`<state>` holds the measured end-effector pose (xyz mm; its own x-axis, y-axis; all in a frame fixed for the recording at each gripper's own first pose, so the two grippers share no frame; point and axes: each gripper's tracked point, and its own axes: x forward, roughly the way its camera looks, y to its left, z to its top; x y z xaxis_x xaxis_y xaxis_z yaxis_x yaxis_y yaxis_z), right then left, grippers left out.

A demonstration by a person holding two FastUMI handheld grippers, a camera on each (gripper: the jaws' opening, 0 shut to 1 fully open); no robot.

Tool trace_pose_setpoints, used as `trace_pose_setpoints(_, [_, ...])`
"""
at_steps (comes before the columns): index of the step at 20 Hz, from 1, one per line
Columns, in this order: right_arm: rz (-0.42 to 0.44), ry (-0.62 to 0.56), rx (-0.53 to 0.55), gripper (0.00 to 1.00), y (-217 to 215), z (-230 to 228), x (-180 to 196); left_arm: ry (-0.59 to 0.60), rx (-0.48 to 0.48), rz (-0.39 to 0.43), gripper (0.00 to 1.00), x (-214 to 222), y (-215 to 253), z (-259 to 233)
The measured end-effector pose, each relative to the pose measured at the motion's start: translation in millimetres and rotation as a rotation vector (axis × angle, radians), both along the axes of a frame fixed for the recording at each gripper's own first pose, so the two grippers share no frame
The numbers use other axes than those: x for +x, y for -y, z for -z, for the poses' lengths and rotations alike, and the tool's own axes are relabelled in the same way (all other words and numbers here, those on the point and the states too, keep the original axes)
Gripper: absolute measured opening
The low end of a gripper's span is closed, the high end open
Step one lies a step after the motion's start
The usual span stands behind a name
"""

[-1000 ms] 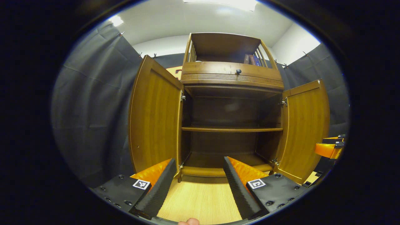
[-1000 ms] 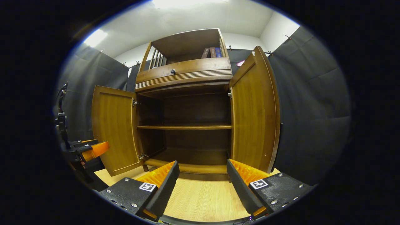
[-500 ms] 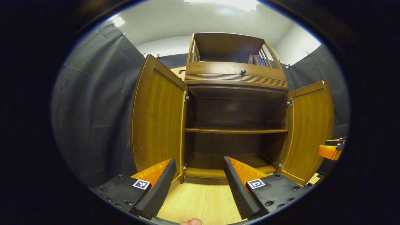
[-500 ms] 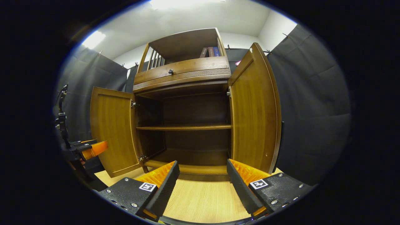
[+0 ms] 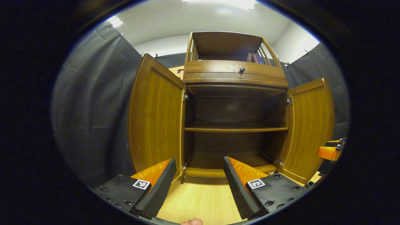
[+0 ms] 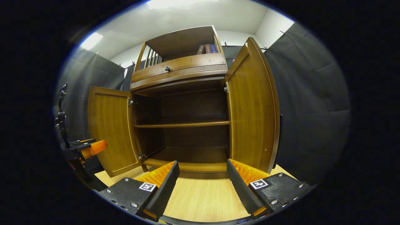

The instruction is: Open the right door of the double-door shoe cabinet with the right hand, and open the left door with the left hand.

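1. While both doors stand open, the left gripper (image 5: 197,184) has its fingers spread and grasps nothing, above the pale floor (image 5: 200,203)
2. Right gripper (image 6: 203,187) is likewise released, apart from the cabinet (image 6: 187,103)
3. Left door (image 5: 156,115) and right door (image 6: 253,106) swing outward; the shelf (image 5: 234,129) is bare

Both views sit low near the floor (image 5: 200,200), tilted up at the shoe cabinet (image 5: 234,78) at 12 o'clock, close in. Left gripper view stands nearer the left door (image 5: 154,118), right gripper view nearer the right door (image 6: 253,109); both share the open interior.
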<state>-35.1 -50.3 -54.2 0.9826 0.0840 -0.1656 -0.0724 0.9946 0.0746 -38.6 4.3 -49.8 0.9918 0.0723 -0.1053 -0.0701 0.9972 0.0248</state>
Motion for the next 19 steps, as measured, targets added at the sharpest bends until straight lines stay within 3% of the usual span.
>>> trace_pose_setpoints(8, [0.0, 0.008, 0.004, 0.93, 0, -4, 2, 0.009, 0.006, 0.007, 0.94, 0, 1, -2])
trace_pose_setpoints(15, [-0.008, 0.021, 0.001, 0.93, -3, -10, 4, 0.022, 0.019, 0.019, 1.0, 0, 3, -5])
trace_pose_setpoints(16, [-0.008, 0.022, 0.002, 0.93, -3, -10, 5, 0.024, 0.019, 0.021, 0.94, -1, 3, -6])
trace_pose_setpoints(19, [-0.01, 0.026, 0.001, 0.93, -4, -13, 4, 0.026, 0.024, 0.032, 0.94, -1, 4, -6])
